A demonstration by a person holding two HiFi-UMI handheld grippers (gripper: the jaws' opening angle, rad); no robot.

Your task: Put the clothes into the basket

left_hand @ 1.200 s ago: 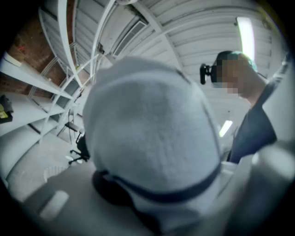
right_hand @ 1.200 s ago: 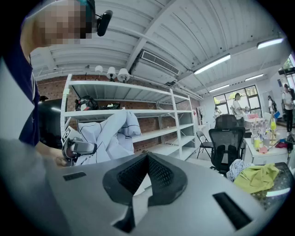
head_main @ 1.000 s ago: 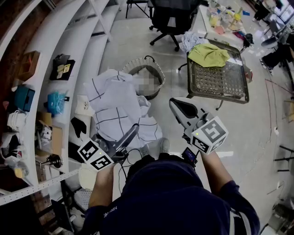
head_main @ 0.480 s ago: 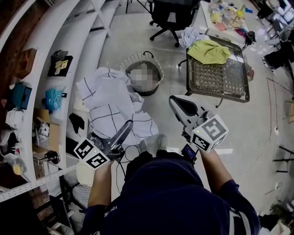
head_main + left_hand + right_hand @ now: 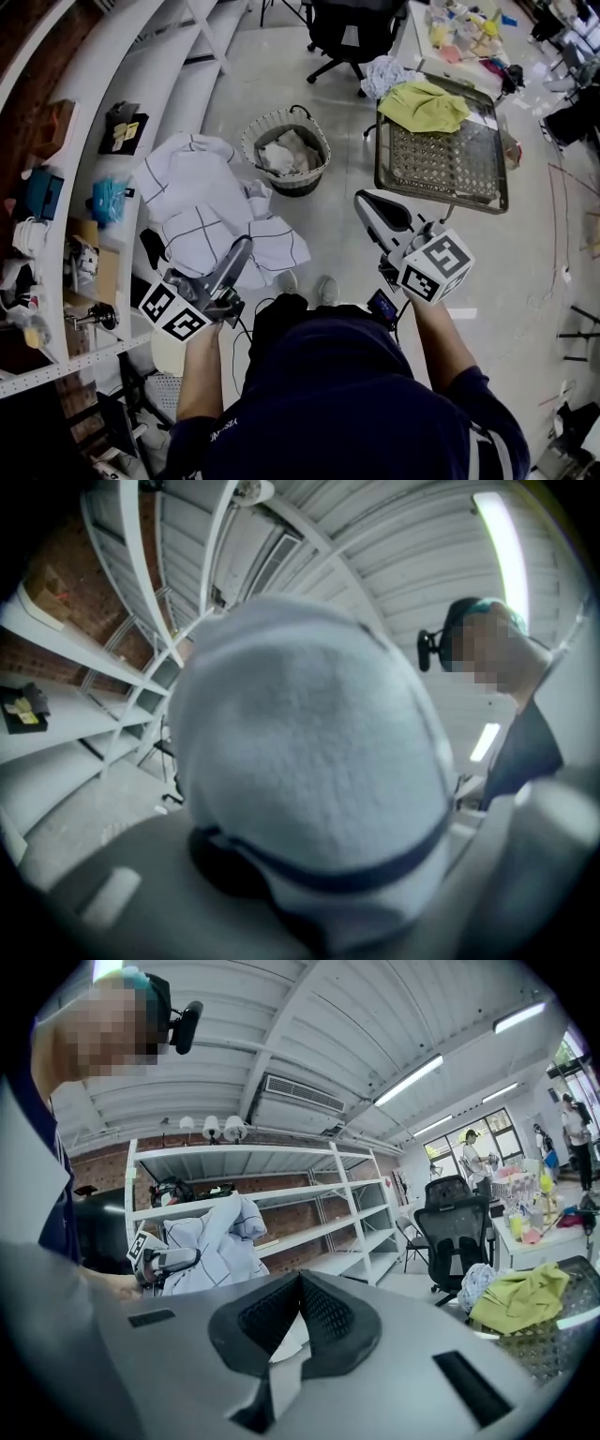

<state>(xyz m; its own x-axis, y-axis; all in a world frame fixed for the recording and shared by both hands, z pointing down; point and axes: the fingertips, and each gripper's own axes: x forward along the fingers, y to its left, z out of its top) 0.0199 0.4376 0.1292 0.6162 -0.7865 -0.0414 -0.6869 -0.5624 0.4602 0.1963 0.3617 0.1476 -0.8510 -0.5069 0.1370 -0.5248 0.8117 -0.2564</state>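
Observation:
A white garment with dark check lines (image 5: 202,211) hangs bunched from my left gripper (image 5: 242,251), which is shut on it; the cloth (image 5: 309,761) fills the left gripper view. The round woven basket (image 5: 324,150) stands on the floor just up and right of the garment, with pale clothes (image 5: 281,155) inside. My right gripper (image 5: 370,202) is held in the air right of the basket, its jaws shut with nothing in them (image 5: 298,1279). A yellow-green cloth (image 5: 427,103) lies on the wire tray (image 5: 441,164).
White shelving (image 5: 103,141) with small items runs along the left. A black office chair (image 5: 352,33) stands behind the basket. A cluttered table (image 5: 459,33) is at the top right, a crumpled pale cloth (image 5: 389,75) beside the tray.
My left gripper and the hanging garment have shifted left in the head view. The right gripper has drifted slightly to the right, jaws still shut.

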